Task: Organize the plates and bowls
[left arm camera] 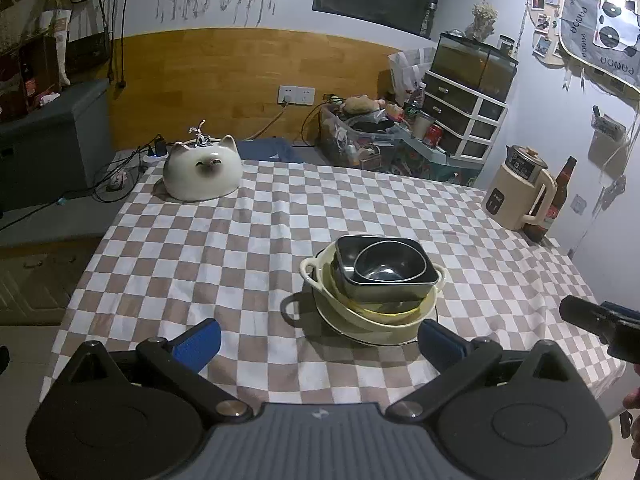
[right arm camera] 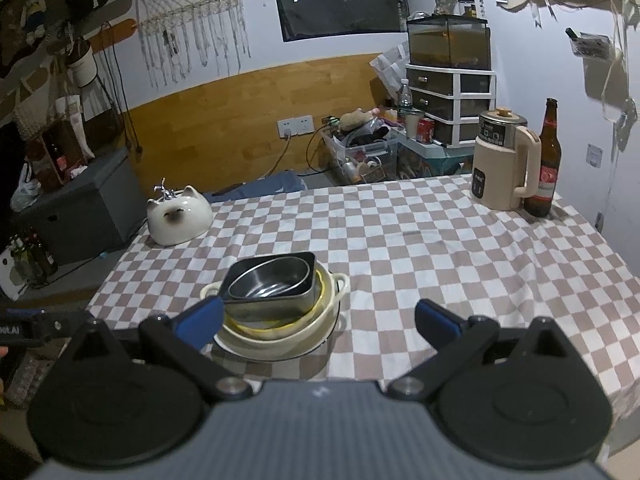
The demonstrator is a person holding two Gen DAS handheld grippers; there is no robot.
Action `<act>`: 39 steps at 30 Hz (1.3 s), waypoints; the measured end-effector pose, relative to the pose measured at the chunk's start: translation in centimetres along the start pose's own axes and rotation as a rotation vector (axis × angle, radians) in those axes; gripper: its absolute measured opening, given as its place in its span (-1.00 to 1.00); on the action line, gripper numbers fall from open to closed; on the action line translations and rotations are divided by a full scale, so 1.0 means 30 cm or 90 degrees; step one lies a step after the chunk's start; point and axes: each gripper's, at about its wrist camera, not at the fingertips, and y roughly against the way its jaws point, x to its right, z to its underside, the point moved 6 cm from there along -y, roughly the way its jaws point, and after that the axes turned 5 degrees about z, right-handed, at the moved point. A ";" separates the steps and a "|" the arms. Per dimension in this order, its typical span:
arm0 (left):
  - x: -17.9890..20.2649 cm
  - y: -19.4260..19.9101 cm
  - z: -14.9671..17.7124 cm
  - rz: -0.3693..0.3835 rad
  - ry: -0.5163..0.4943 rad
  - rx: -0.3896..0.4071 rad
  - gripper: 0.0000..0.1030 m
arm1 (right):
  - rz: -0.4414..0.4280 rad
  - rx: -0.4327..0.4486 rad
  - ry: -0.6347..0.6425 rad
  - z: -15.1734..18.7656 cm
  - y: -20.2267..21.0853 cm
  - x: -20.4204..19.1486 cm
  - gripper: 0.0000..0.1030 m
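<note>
Left wrist view: both hand-held grippers, left (left arm camera: 318, 342) and right (right arm camera: 318, 322), spread apart, empty. Nested stack (left arm camera: 374, 290) mid-desk (left arm camera: 200, 240): steel bowl (left arm camera: 386, 266) in square dish atop cream bowl, plate beneath. Risk: off-centre lift tips tilted stack.

Both views look forward and slightly down across the checkered table (left arm camera: 224, 248) from its near edge, toward the wood-panelled far wall. The left wrist view has the stack of dishes (left arm camera: 374, 288) right of centre, close; the right wrist view has it (right arm camera: 276, 304) left of centre. Both share the cat-shaped dish (left arm camera: 203, 174) and the kettle (right arm camera: 504, 160).
</note>
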 end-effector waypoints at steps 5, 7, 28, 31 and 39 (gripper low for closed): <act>-0.005 0.007 0.005 0.003 0.004 -0.001 1.00 | -0.001 0.000 0.001 0.006 0.008 -0.013 0.99; -0.008 0.015 0.009 0.006 0.003 0.000 1.00 | 0.006 0.002 0.009 0.005 0.011 -0.016 0.99; -0.015 0.038 0.005 0.013 0.005 0.005 1.00 | 0.002 -0.006 0.008 0.023 0.019 0.009 0.99; -0.016 0.036 0.006 0.013 0.005 0.005 1.00 | 0.001 -0.006 0.009 0.024 0.019 0.007 0.99; -0.017 0.037 0.007 0.014 0.005 0.005 1.00 | -0.006 -0.008 0.015 0.026 0.018 0.004 0.99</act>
